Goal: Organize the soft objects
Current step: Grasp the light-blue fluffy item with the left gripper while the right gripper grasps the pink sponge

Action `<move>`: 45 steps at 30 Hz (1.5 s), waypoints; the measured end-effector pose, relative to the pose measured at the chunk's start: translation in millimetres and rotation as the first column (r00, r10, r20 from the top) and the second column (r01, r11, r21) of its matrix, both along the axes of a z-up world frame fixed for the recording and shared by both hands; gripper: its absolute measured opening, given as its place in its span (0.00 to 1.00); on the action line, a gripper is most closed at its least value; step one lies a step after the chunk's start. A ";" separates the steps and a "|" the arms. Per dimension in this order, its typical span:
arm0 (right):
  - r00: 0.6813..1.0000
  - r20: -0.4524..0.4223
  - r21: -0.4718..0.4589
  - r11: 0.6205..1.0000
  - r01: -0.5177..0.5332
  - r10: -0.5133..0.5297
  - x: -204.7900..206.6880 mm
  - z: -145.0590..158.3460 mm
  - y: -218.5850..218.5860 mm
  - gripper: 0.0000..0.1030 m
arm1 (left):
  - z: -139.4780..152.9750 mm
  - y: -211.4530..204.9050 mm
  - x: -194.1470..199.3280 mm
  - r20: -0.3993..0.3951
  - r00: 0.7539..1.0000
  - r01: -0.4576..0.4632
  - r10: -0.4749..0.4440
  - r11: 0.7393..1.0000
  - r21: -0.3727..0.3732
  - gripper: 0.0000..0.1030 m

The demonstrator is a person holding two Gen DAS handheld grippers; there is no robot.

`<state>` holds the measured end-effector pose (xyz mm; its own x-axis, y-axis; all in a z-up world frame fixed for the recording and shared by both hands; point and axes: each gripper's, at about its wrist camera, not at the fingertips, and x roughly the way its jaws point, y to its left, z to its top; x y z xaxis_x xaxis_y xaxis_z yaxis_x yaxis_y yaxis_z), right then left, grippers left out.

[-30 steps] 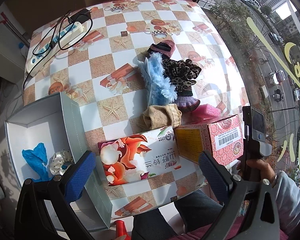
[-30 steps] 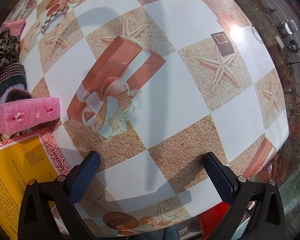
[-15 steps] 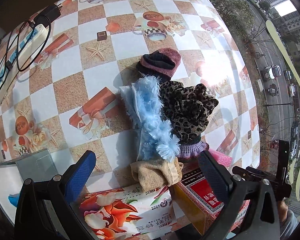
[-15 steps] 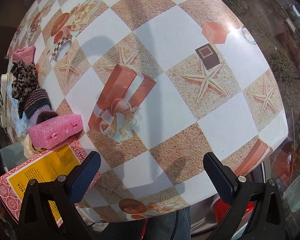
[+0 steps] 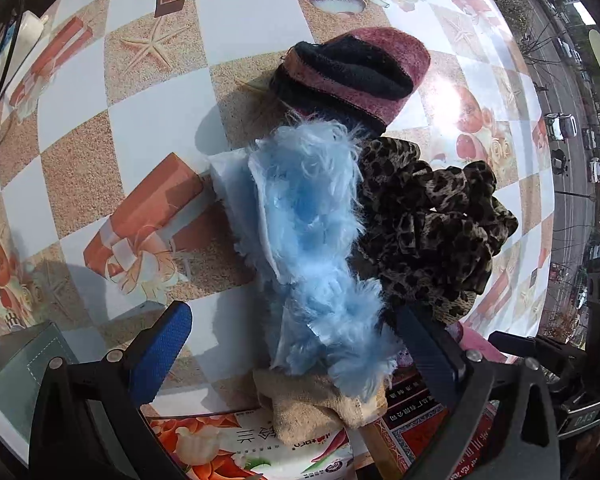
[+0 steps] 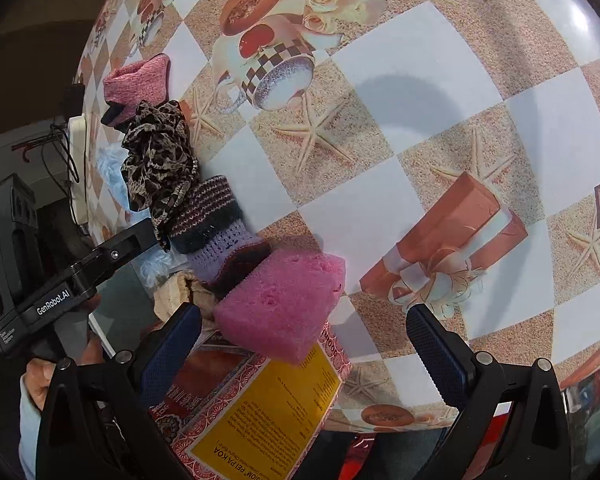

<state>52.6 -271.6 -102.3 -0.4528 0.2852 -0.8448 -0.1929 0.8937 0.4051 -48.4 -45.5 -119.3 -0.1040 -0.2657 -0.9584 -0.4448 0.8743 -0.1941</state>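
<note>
A pile of soft things lies on the patterned table. In the left wrist view I see a fluffy light-blue piece (image 5: 312,236), a leopard-print scrunchie (image 5: 432,228), a maroon and black knit sock (image 5: 356,72) and a tan cloth (image 5: 320,404). My left gripper (image 5: 296,344) is open, its fingers on either side of the blue piece's near end. In the right wrist view a pink sponge (image 6: 280,300) rests on a red and yellow box (image 6: 260,408), beside a purple knit sock (image 6: 216,236). My right gripper (image 6: 304,348) is open, just below the sponge.
A tissue pack with an orange print (image 5: 252,448) lies at the near table edge. A grey box corner (image 5: 16,368) shows at lower left. A power strip with cables (image 5: 0,60) lies far left. The left gripper's body (image 6: 60,276) shows in the right wrist view.
My left gripper has moved forward and down to the blue piece, leaving the grey box behind. My right gripper has swung left toward the pink sponge and the pile.
</note>
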 end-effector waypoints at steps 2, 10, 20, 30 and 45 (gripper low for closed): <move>0.998 -0.014 -0.055 0.996 -0.068 0.068 -2.7 -11.0 12.4 1.00 | -4.2 -1.3 -1.1 -0.027 1.000 0.017 -0.016 0.999 0.051 0.94; 0.975 0.190 -0.386 0.922 -0.030 0.111 14.1 -7.6 -46.0 1.00 | 4.6 34.5 -23.0 -0.023 0.999 -0.023 0.028 0.983 0.182 0.84; 0.938 0.327 -0.259 0.965 -0.030 0.117 4.4 19.0 -58.7 1.00 | 22.8 27.0 -24.5 0.039 0.999 0.030 -0.037 0.988 0.151 0.85; 0.968 0.229 -0.286 0.958 -0.032 0.101 -34.6 -1.6 -62.8 1.00 | 2.8 2.9 -14.2 0.015 0.998 0.054 -0.056 0.991 0.121 0.86; 0.844 0.520 -0.252 0.968 0.000 0.136 -19.6 58.2 -21.6 1.00 | 6.2 1.2 -1.1 0.019 0.996 0.081 -0.085 0.983 0.166 0.86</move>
